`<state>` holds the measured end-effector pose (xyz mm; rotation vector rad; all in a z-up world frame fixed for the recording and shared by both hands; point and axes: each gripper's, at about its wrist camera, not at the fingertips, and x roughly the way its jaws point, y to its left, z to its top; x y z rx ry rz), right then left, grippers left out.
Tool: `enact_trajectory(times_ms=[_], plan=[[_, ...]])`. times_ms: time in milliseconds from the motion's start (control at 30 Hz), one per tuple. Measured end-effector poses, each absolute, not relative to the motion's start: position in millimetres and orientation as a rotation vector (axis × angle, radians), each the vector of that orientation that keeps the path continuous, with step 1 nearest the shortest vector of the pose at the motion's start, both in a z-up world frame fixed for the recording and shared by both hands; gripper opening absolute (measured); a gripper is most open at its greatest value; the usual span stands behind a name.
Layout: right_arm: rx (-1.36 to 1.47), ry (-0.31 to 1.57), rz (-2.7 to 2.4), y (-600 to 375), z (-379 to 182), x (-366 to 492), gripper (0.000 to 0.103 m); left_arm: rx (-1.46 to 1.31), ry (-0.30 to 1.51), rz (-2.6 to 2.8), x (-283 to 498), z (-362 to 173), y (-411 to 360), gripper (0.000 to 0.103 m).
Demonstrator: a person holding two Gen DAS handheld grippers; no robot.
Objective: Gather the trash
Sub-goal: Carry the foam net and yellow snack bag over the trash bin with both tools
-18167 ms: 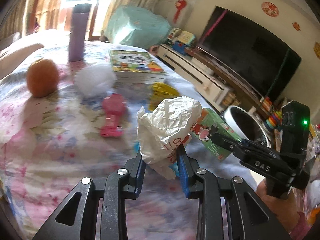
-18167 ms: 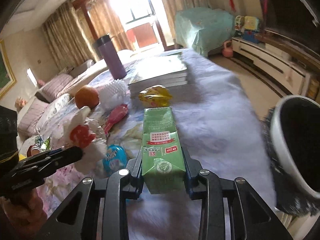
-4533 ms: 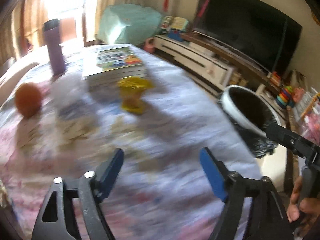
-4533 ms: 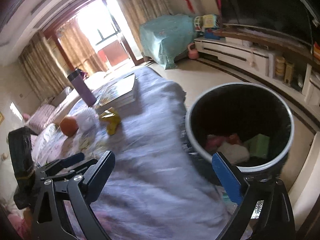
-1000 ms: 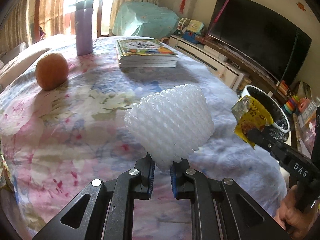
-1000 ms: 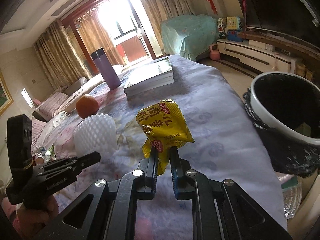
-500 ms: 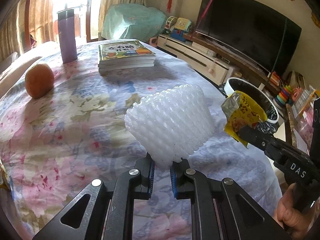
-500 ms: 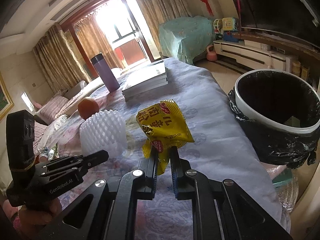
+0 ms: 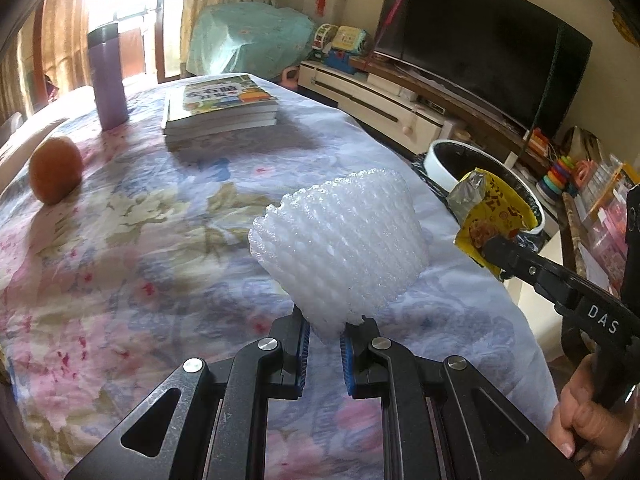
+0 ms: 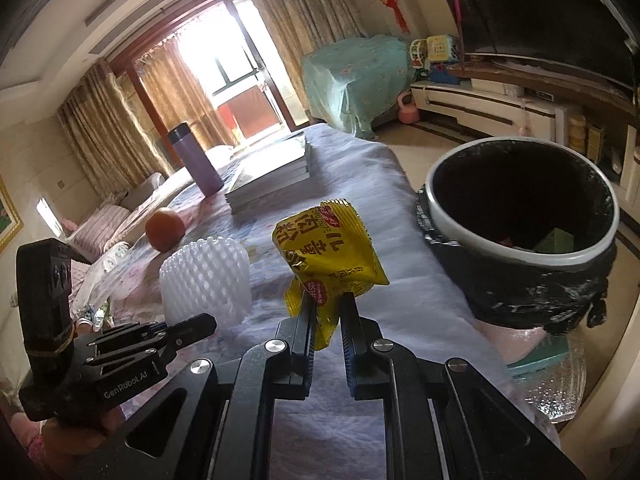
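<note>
**Both tongs loaded, bin just ahead**

Left tongs (image 9: 323, 334) clenched on the lower tip of a white foam fruit net (image 9: 340, 248), net flaring up and forward from the blue pads, lifted clear of the floral-clothed bench (image 9: 140, 240). Right tongs (image 10: 325, 312) clamped on the bottom edge of a yellow snack wrapper (image 10: 326, 246), wrapper standing upright above the pads, also off the cloth. Seen from the left wrist: wrapper (image 9: 490, 216) pinched at the tip of the right tongs (image 9: 494, 246), in line with the bin behind it. Seen from the right wrist: net (image 10: 204, 276) ahead of the left tongs (image 10: 200, 326), to the wrapper's left. White-rimmed trash bin (image 10: 440, 208) with black liner beside the bench's far edge, up and right of the wrapper, apart from it; green and pale scraps inside. On the bench beyond: an orange (image 9: 55, 176), a purple flask (image 9: 107, 80), a stack of books (image 9: 220, 108).
</note>
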<state>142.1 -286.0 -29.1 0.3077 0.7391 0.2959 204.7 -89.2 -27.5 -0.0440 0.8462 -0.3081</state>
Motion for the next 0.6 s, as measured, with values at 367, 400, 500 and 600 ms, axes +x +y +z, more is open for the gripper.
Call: enact_trajectory(times_ms=[367,400,500,600], plan=[[0.322,0.738,0.245,-316,-27,140,0.012,-0.019,0.855,-0.374,217,-26,-122,0.012],[0.321,0.736,0.239,-319,-26,139,0.012,-0.014,0.855,-0.382,218,-25,-126,0.012],[0.320,0.730,0.221,-327,-23,138,0.012,-0.011,0.856,-0.401,223,-25,-135,0.012],[0.325,0.724,0.201,-337,-21,138,0.012,-0.001,0.855,-0.419,227,-23,-146,0.012]])
